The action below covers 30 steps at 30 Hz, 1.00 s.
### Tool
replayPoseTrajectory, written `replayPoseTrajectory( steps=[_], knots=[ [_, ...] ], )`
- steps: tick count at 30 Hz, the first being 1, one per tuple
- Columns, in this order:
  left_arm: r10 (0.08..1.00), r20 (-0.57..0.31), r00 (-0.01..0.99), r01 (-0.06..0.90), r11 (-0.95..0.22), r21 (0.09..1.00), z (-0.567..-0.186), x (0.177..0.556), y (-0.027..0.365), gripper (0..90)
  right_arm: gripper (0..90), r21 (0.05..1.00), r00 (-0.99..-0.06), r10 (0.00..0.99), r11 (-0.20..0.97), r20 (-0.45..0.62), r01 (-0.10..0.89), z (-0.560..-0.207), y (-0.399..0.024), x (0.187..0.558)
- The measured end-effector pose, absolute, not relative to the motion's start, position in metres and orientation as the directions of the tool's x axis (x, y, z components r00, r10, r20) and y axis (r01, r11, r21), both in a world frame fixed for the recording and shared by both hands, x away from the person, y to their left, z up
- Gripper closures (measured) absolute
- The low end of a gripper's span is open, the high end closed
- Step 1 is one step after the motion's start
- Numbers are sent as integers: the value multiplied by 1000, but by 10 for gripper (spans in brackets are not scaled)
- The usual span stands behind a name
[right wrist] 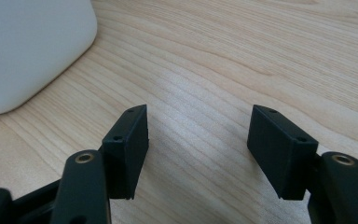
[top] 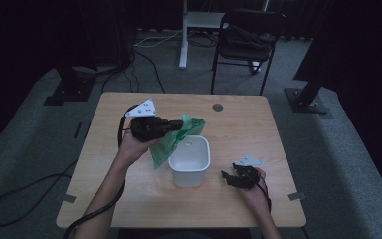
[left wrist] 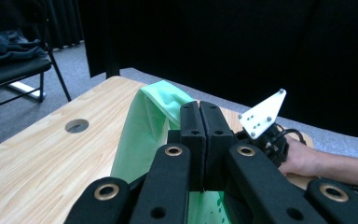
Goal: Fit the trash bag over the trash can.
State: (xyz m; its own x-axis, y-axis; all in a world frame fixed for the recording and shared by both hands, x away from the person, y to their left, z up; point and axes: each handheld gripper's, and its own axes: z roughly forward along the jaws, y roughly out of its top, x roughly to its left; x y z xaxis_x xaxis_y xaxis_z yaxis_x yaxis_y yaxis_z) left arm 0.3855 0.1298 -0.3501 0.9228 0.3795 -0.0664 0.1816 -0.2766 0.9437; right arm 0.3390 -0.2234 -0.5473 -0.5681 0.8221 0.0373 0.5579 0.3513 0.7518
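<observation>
Pinching the green plastic bag point(left wrist: 144, 126) with my left gripper point(top: 178, 124): pads pressed flat together in the left gripper view, film caught between them and hanging below. Bag is lifted off the table point(top: 248, 129), draped down from the jaws, its lower part just beside the left wall of the white bin point(top: 189, 162), upper edge near the bin's back left corner. Can't tell if the film touches the bin wall.

Right gripper point(top: 227, 175): jaws wide apart, nothing between them, bare wood grain showing in the gap in the right gripper view. It sits low by the tabletop, just right of the bin, tips aimed toward it; the bin's rounded white corner point(right wrist: 32, 51) shows at upper left in that view. Not touching it.

Bin stands upright, near table centre, slightly toward my side.

Farther out: cable hole point(top: 218, 107) in the tabletop near the far edge, folding chair point(top: 246, 37) beyond the table on grey carpet.
</observation>
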Motion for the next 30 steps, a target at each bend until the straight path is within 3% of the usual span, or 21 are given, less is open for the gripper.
replayPoseTrajectory(
  steps=[30],
  knots=[
    [256, -77, 964, 151, -282, 947, -341, 386, 75, 899, 377, 752, -570, 821, 357, 30, 554, -547, -223, 339]
  ],
)
